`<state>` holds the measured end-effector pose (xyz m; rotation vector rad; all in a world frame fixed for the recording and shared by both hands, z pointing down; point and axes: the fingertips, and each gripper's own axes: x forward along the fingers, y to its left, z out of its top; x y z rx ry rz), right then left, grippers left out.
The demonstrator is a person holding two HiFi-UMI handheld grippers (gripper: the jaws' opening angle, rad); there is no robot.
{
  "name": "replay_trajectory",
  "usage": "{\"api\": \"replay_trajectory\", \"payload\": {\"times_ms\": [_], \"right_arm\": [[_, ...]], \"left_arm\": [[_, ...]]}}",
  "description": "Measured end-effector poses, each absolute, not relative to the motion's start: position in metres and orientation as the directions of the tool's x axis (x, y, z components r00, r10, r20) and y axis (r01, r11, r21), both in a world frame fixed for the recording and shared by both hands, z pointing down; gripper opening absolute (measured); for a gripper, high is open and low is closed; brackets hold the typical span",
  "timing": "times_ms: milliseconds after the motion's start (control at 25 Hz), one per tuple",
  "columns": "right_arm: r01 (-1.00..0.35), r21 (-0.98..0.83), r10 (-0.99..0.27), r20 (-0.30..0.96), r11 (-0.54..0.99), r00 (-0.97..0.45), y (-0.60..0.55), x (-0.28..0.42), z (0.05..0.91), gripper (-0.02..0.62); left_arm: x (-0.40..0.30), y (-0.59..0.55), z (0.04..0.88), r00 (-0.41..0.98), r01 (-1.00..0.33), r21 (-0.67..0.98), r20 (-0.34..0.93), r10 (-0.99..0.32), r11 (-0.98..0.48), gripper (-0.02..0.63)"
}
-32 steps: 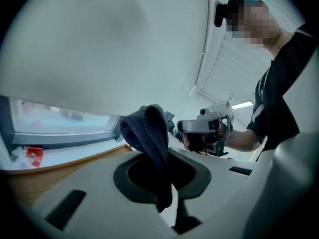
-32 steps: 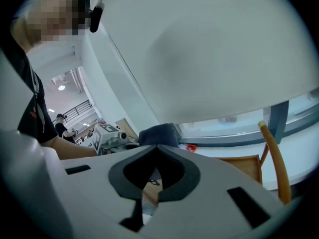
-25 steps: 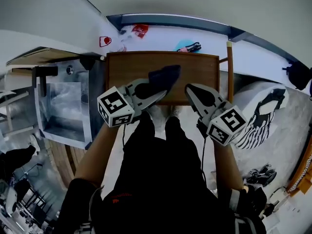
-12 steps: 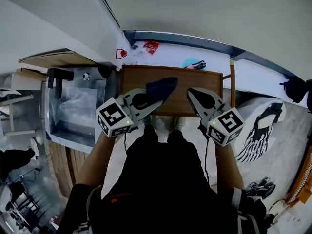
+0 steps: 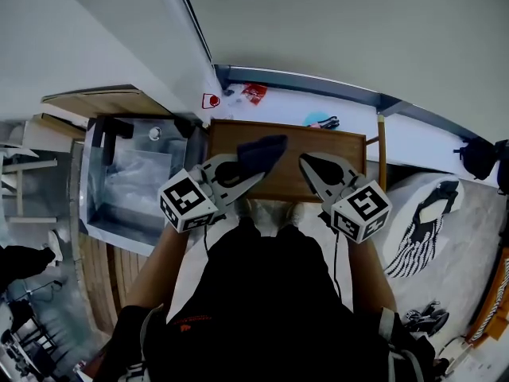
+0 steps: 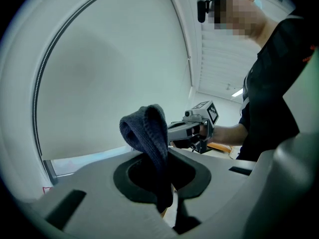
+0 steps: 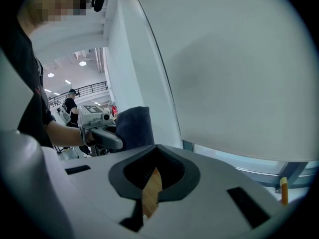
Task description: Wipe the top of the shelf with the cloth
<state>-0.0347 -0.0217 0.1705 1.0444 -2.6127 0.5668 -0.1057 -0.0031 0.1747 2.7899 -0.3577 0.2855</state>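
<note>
Clamped in the left gripper (image 5: 253, 168), the cloth (image 5: 262, 151) hangs over the left half of the shelf top (image 5: 290, 138); the right gripper (image 5: 306, 161) is closed on nothing.

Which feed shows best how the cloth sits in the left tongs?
Left gripper view: the dark cloth stands pinched in the left tongs, folded over above them. Head view shows it small over the wooden shelf top; right gripper view shows only one side.
</note>
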Motion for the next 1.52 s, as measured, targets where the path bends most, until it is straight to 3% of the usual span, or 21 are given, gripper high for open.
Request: {"api": "replay_trajectory", "payload": {"times_ms": [560, 1520], "right_arm": [[-0.698, -0.190, -0.588, 0.414, 0.691, -0.695, -0.010, -0.068, 0.163, 0.005], [-0.688, -0.186, -0.580, 0.412, 0.702, -0.703, -0.039, -0.062, 0.162, 0.005]], "left_arm": [[-0.142, -0.002, 0.170, 0.946, -0.308, 0.283, 0.193, -0.261, -0.908, 0.054], [-0.127, -0.029, 0.169, 0.941, -0.323, 0.277, 0.194, -0.277, -0.905, 0.054]]}}
